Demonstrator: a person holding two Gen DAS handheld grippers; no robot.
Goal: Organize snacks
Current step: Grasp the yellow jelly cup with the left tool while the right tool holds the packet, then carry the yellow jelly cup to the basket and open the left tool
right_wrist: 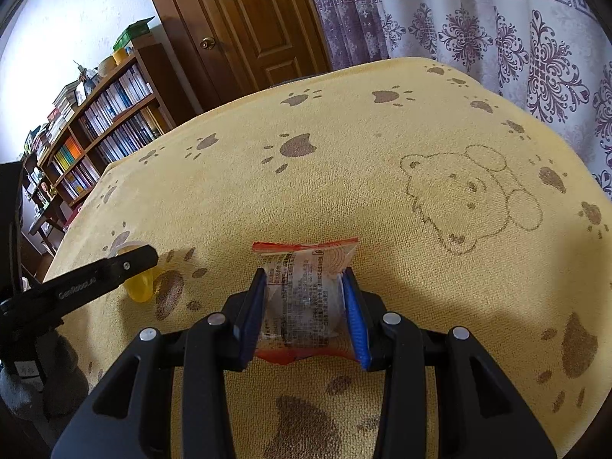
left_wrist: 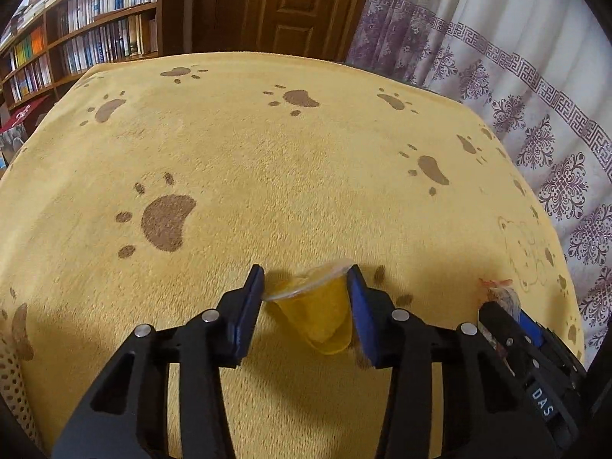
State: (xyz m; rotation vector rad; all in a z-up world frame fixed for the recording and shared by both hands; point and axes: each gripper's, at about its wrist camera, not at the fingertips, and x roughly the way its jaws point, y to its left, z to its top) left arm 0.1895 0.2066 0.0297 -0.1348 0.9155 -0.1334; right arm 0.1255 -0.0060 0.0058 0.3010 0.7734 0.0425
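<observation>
Yellow fleece printed with brown paw marks covers the table (left_wrist: 267,160), and toward its left side the left gripper (left_wrist: 308,287) is clenched on a small yellow jelly cup (left_wrist: 321,310), which lies tilted between the blue pads with its clear lid pointing away and up. To the right of it, the right gripper (right_wrist: 304,287) grips a clear snack packet (right_wrist: 304,298) with red sealed ends, squeezed between its pads just above the cloth.

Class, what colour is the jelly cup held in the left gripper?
Translucent yellow. The jelly cup shows best in the left wrist view, between the left gripper's blue pads.
</observation>
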